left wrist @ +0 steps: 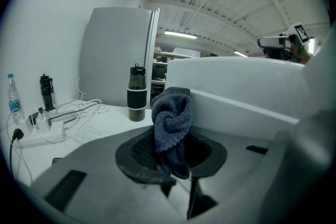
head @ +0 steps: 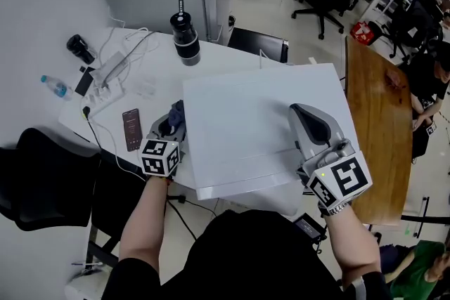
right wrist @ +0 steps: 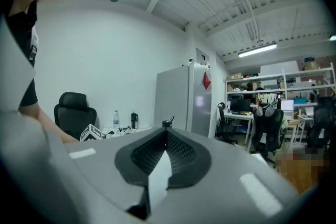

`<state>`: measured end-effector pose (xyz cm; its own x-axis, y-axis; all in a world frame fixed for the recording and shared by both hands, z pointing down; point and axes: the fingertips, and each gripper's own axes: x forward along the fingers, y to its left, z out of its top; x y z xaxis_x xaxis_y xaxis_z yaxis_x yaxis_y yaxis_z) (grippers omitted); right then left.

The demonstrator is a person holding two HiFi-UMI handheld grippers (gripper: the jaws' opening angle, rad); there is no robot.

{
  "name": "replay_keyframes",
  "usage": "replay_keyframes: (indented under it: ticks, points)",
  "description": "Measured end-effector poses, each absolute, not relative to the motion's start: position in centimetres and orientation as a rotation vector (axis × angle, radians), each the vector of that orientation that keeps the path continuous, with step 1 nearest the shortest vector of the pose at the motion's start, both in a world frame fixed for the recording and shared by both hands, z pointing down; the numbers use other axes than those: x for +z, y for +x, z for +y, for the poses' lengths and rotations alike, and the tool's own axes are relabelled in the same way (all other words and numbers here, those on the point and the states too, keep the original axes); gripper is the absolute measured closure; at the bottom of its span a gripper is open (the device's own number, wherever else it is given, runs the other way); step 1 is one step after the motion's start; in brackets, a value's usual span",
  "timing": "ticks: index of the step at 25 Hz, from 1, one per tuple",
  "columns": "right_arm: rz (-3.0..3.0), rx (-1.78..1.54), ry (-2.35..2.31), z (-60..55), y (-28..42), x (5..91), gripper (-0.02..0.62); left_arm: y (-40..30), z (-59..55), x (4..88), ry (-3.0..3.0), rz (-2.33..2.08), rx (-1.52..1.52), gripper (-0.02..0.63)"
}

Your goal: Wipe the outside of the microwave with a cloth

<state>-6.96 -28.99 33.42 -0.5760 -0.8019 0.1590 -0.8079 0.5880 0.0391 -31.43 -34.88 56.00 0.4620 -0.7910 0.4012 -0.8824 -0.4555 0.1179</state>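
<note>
The white microwave (head: 246, 123) stands on a white table, seen from above. My left gripper (head: 171, 124) is at its left side, shut on a bunched dark blue cloth (head: 176, 112). In the left gripper view the cloth (left wrist: 172, 113) stands up between the jaws of the left gripper (left wrist: 170, 152), close against the microwave's white side wall (left wrist: 247, 86). My right gripper (head: 304, 111) lies over the right part of the microwave's top. In the right gripper view the right gripper (right wrist: 167, 136) has its jaw tips together with nothing between them.
On the table (head: 151, 91) left of the microwave are a black and white tumbler (head: 185, 38), a power strip with cables (head: 112, 74), a phone (head: 131, 128), a water bottle (head: 55, 86) and a black flask (head: 80, 48). A wooden table (head: 380, 123) stands at the right, a black chair (head: 42, 179) at the left.
</note>
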Motion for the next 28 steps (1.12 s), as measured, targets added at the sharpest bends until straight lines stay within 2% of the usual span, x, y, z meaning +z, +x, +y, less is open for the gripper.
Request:
replay_keyframes:
  ticks: [18,28]
  points:
    - [-2.61,0.073,1.427,-28.4,-5.2,33.3,0.594,-32.4,-37.5,55.3,2.378,-1.444,0.406,0.505]
    - [-2.667,0.065,1.381,-25.9,-5.7,32.4,0.595,-34.5,-33.9,49.6,2.386,-1.556,0.309,0.505]
